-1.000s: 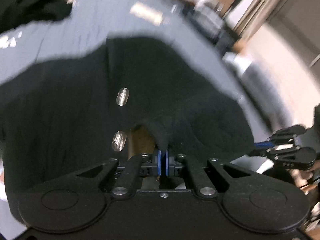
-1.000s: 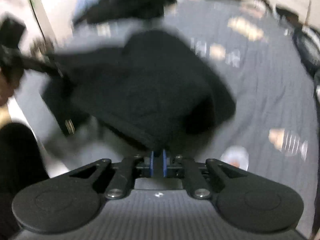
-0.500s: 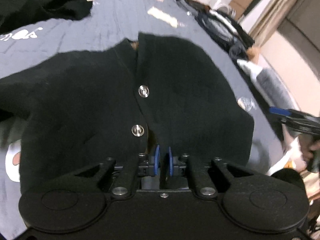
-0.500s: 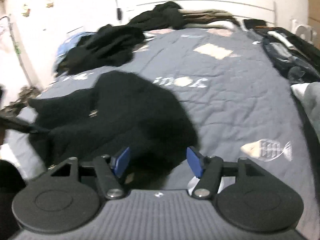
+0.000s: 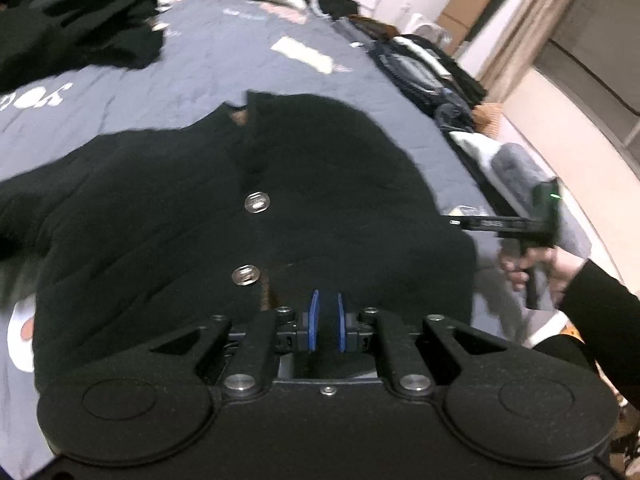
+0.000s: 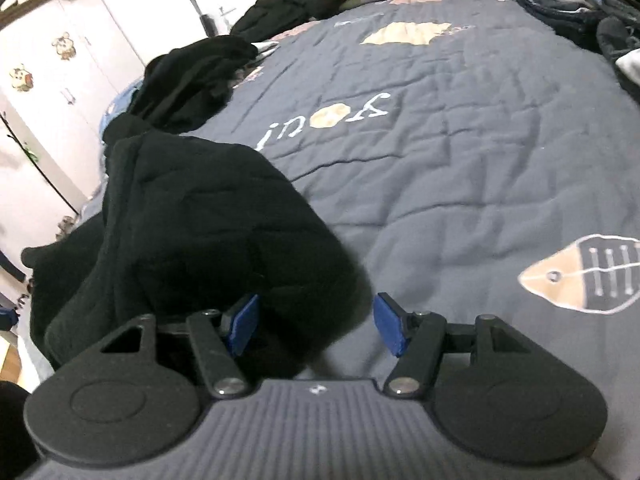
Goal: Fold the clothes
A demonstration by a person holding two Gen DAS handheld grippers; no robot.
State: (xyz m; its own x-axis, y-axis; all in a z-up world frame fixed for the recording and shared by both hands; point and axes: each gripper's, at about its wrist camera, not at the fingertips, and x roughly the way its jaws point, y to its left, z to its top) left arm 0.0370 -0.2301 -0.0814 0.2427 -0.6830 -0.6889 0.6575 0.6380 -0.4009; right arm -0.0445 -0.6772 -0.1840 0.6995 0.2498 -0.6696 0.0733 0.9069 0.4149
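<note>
Left wrist view: the left tongs (image 5: 325, 320) stand nearly together, their blue pads (image 5: 313, 320) clamped on a fold of the hem of the black cardigan (image 5: 168, 216). The cardigan lies spread, front up, on the grey bedspread (image 5: 224, 68) at the near edge of the bed, with two clear buttons (image 5: 257, 203) down its placket and its neckline toward the far side. Beyond the cardigan's right edge a hand (image 5: 536, 264) in a dark sleeve holds the right tongs' black body. A heap of dark clothes (image 5: 80, 28) lies toward the far left corner of the bed; folded garments (image 5: 424, 76) line its right edge.

Right wrist view: the right tongs (image 6: 316, 326) stand apart, having just been opening, with nothing pressed between the blue pads (image 6: 390, 330). The left pad sits over the cardigan's (image 6: 192, 232) near corner; the right pad is over bare bedspread (image 6: 460, 168). Here the cardigan lies bunched along the bed's left edge. A printed fish (image 6: 584, 274) shows on the bedspread at right, lettering (image 6: 328, 118) near its middle, and further dark clothes (image 6: 192, 76) lie beyond the cardigan by the white cupboard doors (image 6: 60, 60).
</note>
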